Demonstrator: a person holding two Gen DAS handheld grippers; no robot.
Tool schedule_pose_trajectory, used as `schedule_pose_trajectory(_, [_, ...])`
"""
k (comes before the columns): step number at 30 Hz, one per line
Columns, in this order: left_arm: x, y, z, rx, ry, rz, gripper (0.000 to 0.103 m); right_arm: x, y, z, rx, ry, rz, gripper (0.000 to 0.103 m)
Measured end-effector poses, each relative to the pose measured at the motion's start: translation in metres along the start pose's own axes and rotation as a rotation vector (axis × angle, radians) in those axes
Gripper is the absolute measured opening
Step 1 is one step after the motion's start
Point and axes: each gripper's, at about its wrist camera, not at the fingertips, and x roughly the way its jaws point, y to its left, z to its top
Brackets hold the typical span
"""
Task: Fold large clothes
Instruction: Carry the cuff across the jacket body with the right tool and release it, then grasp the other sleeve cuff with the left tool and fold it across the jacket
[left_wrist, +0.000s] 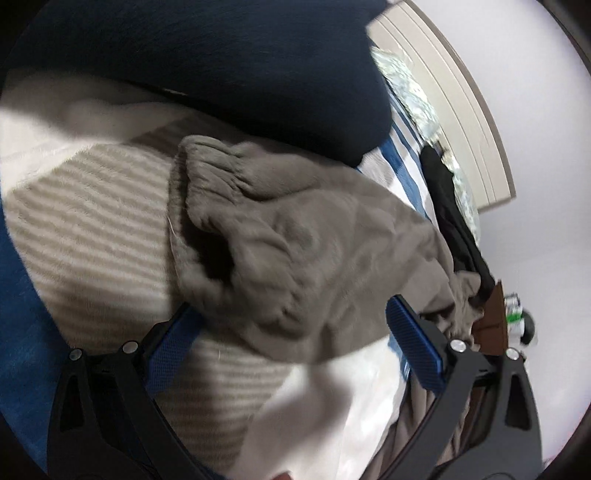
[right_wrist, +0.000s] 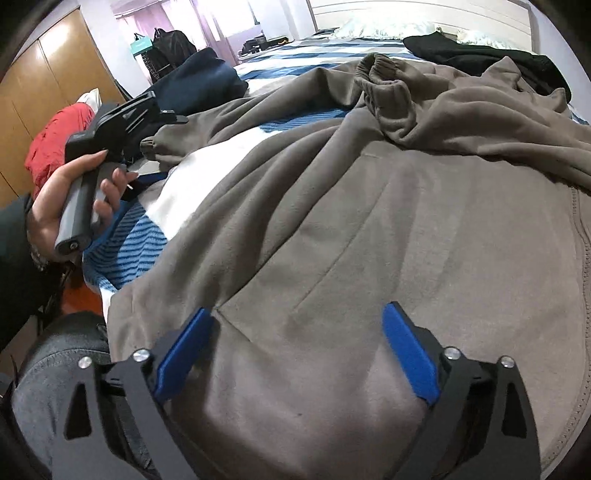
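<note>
Clearly the fold is only being set up: the grey-brown sweatshirt (right_wrist: 369, 229) lies rumpled across the striped bedcover (right_wrist: 122, 243), with one sleeve cuff (right_wrist: 384, 70) thrown back over the body and the other cuff (left_wrist: 207, 173) out at the left side. Nothing is gripped yet.

Both tools are released. The left gripper (left_wrist: 291, 325) hovers with its jaws spread wide just behind the left cuff, whose open mouth faces the blue pads (left_wrist: 413, 343). The right gripper (right_wrist: 299, 350), equally spread, sits low over the flat front panel of the sweatshirt, close to the fabric; whether it touches is hard to tell.

Next, I judge, the left tool needs to close on that cuff and draw the sleeve across the body, while the right one pins or smooths the panel so the cloth does not drag.
</note>
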Motion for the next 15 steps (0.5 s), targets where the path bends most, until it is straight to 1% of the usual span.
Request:
schedule_pose_trajectory(2, [0.0,0.002,0.006,-0.03,-0.018,-0.001,0.096,-0.001,0.001,-0.001,0.001,-0.005,0.003,0.095])
schedule_pose_trajectory(4, [0.0,0.002,0.011,-0.043,-0.032,-0.006,0.092,-0.003,0.0,-0.003,-0.002,-0.01,0.006,0.095])
schedule_pose_trajectory(5, [-0.002,0.004,0.013,-0.062,-0.048,-0.022,0.081,-0.004,0.0,-0.004,-0.003,-0.01,0.006,0.095])
schedule_pose_trajectory(6, [-0.004,0.006,0.015,-0.079,-0.053,-0.007,0.056,-0.006,0.0,-0.004,-0.001,-0.01,0.008,0.095])
schedule_pose_trajectory(7, [-0.006,0.009,0.016,-0.091,-0.052,0.006,0.043,-0.008,-0.001,-0.004,0.004,-0.012,0.013,0.095])
schedule_pose_trajectory(8, [-0.007,0.011,0.016,-0.093,-0.052,0.01,0.035,-0.009,-0.003,-0.007,0.011,-0.013,0.018,0.095])
schedule_pose_trajectory(9, [-0.01,0.013,0.017,-0.083,-0.047,-0.008,0.03,-0.012,-0.004,-0.007,0.022,-0.013,0.028,0.095])
schedule_pose_trajectory(11, [-0.017,0.011,0.014,-0.051,-0.051,-0.037,0.026,-0.019,-0.007,-0.008,0.044,-0.014,0.045,0.095])
schedule_pose_trajectory(12, [-0.021,0.007,0.012,-0.033,-0.053,-0.057,0.022,-0.024,-0.009,-0.009,0.061,-0.017,0.057,0.095])
schedule_pose_trajectory(15, [-0.037,-0.02,0.002,0.066,-0.065,-0.084,0.02,-0.041,-0.018,-0.014,0.107,-0.027,0.08,0.095])
